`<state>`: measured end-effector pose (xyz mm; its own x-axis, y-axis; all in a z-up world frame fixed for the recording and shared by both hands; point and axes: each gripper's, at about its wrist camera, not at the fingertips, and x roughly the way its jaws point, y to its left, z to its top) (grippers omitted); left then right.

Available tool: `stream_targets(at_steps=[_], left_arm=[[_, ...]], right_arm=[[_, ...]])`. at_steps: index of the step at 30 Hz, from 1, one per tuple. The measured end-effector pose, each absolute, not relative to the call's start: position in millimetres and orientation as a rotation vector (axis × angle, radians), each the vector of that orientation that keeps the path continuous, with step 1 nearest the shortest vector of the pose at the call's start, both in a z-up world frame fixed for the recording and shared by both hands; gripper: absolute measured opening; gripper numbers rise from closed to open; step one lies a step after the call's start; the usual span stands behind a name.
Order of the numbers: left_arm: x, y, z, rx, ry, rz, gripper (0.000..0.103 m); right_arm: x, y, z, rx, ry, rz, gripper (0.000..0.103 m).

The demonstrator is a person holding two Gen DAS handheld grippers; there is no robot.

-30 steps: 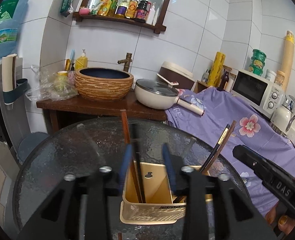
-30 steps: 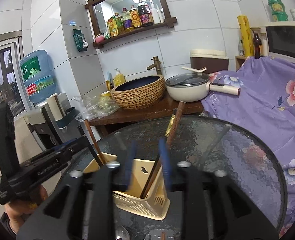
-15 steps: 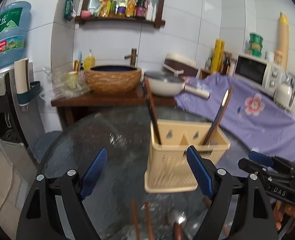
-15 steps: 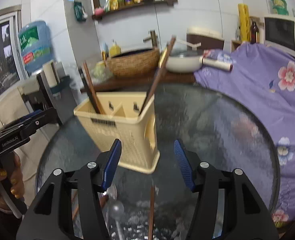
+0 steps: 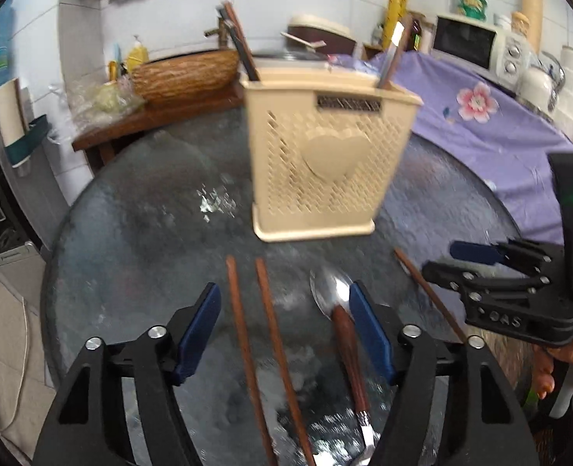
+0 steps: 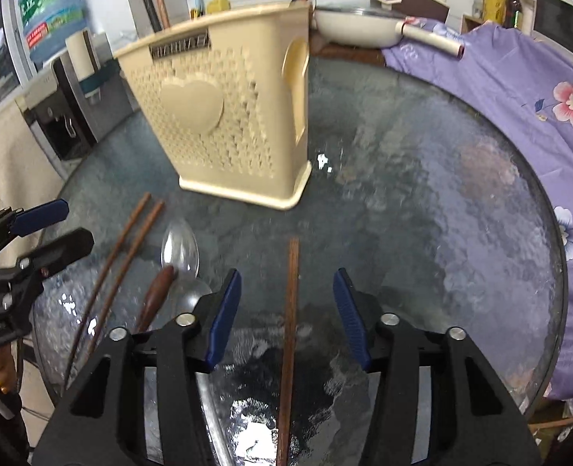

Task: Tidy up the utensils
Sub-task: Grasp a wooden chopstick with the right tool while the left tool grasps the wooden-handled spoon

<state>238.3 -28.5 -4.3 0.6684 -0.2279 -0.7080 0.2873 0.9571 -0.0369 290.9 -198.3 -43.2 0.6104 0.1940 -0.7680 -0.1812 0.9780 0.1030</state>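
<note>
A beige plastic utensil holder [image 5: 327, 151] [image 6: 232, 108] stands on the round glass table with chopsticks standing in its left and right compartments. Two brown chopsticks [image 5: 263, 349] [image 6: 119, 264] lie flat on the glass in front of it. A spoon with a wooden handle [image 5: 344, 334] [image 6: 170, 272] lies beside them. A single chopstick [image 6: 289, 341] [image 5: 428, 295] lies apart on the right. My left gripper [image 5: 284, 328] is open over the two chopsticks. My right gripper [image 6: 288, 314] is open over the single chopstick.
The round glass table [image 6: 422, 213] has its edge near on all sides. A purple flowered cloth [image 6: 527, 89] covers a counter at the right with a microwave [image 5: 476, 46]. A wooden shelf behind holds a woven basin [image 5: 185, 73] and a white pan [image 6: 356, 23].
Both grippers have opened, let go of the chopsticks in the holder, and drawn back and down toward the utensils lying on the glass.
</note>
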Motion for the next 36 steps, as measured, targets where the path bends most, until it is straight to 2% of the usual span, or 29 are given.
stream_targets(at_steps=[5, 17, 21, 30, 36], left_arm=[[232.9, -37.6, -19.5, 0.098, 0.834, -0.312, 0.057], [230.2, -52.2, -37.6, 0.123, 0.905, -0.344, 0.053], [228.1, -56.6, -41.5, 0.139, 0.918, -0.351, 0.052], [226.3, -67.7, -56.1, 0.179, 0.962, -0.344, 0.037], [226.2, -72.2, -60.0, 0.194, 0.959, -0.323, 0.035]], right_arm=[[293.5, -194.5, -59.5, -0.001, 0.941, 0.205, 0.043], [302.5, -189.1, -69.2, -0.038, 0.978, 0.186, 0.034], [303.9, -188.5, -69.5, -0.052, 0.978, 0.185, 0.034], [301.1, -181.7, -70.8, -0.080, 0.974, 0.176, 0.034], [301.8, -179.1, -71.5, -0.085, 0.973, 0.174, 0.034]])
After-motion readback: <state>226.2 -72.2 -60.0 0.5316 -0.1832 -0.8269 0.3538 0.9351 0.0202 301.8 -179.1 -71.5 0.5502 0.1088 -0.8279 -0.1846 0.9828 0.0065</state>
